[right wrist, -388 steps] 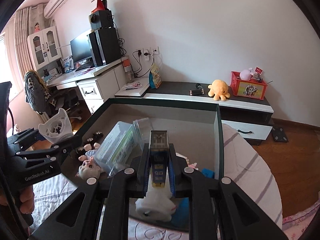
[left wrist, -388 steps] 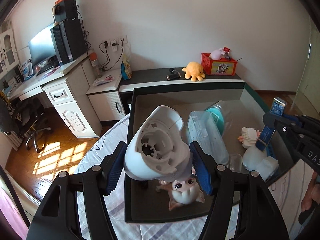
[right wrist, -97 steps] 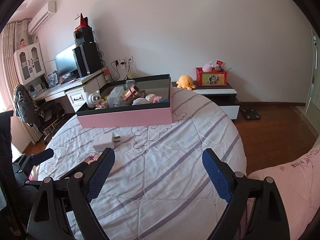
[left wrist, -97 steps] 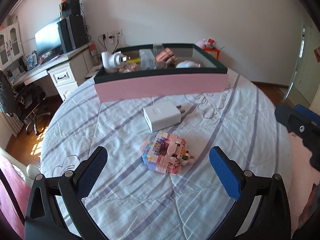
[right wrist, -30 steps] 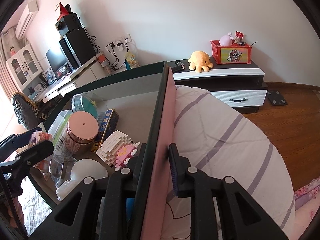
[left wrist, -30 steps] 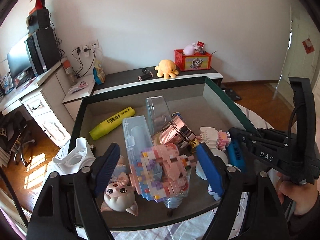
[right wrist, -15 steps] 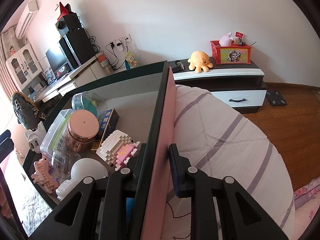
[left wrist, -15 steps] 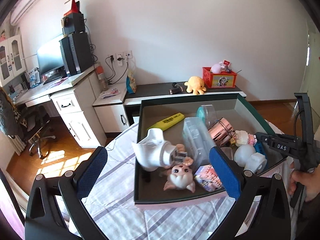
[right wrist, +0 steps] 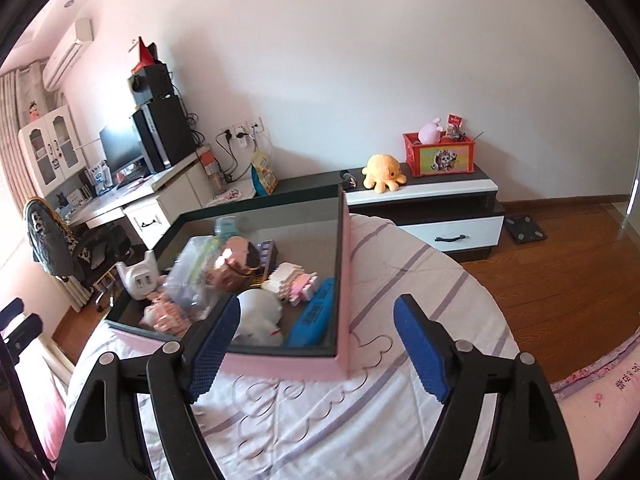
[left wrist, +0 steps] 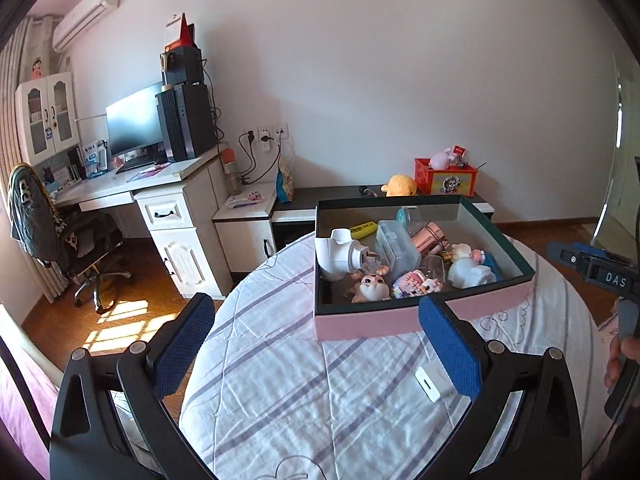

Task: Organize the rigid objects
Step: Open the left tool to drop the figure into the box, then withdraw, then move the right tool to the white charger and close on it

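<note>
Our left gripper [left wrist: 316, 344] is spread wide and empty; our right gripper [right wrist: 316, 344] is opening, nothing between its jaws. The white charger [left wrist: 428, 384] lies at five o'clock of the pink box [left wrist: 420, 318]; we should straddle its long sides squarely before clamping.

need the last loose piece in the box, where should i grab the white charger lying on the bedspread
Take the white charger across its two long flat sides, coming from above with the left gripper, which hangs open right over it. It lies flat on the bedspread, so only a top-down pinch seems likely to fit.
</note>
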A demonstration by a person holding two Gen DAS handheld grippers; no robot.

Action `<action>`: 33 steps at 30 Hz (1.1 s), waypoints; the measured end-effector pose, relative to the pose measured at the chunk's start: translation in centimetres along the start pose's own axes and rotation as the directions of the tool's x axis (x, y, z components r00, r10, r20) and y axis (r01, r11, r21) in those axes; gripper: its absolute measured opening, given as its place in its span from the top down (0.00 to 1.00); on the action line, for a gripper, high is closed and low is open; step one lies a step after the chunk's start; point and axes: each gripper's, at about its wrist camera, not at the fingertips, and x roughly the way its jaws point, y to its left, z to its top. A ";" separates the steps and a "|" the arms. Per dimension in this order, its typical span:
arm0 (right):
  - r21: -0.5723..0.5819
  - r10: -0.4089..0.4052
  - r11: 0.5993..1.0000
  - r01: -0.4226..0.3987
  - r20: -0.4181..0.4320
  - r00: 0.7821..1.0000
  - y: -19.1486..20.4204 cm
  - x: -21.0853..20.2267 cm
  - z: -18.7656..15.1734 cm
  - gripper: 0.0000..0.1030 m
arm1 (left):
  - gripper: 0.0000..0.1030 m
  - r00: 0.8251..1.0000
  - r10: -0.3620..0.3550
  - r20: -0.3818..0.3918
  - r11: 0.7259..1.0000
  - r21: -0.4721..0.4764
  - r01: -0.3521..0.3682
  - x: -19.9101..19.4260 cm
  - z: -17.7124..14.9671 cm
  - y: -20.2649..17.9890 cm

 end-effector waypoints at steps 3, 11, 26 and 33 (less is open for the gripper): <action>-0.036 0.003 0.999 -0.002 0.039 0.999 2.6 -4.0 -1.4 0.18 | 0.00 1.000 -0.012 0.028 1.000 0.012 0.012 -2.8 -1.3 -0.3; -0.071 0.025 0.997 -0.018 0.096 0.995 7.5 -11.2 -6.4 0.11 | 0.00 0.998 -0.036 0.043 0.999 0.012 0.035 -8.2 -5.2 0.1; -0.148 0.025 0.989 -0.029 -0.027 0.999 12.0 -8.7 -10.1 0.11 | 0.00 1.000 -0.020 -0.017 1.000 0.008 0.020 -6.8 -7.2 1.5; -0.172 0.012 0.984 -0.037 -0.148 0.989 12.5 -2.4 -10.2 0.11 | 0.00 0.997 0.014 -0.078 1.000 0.014 -0.013 -2.7 -7.2 2.2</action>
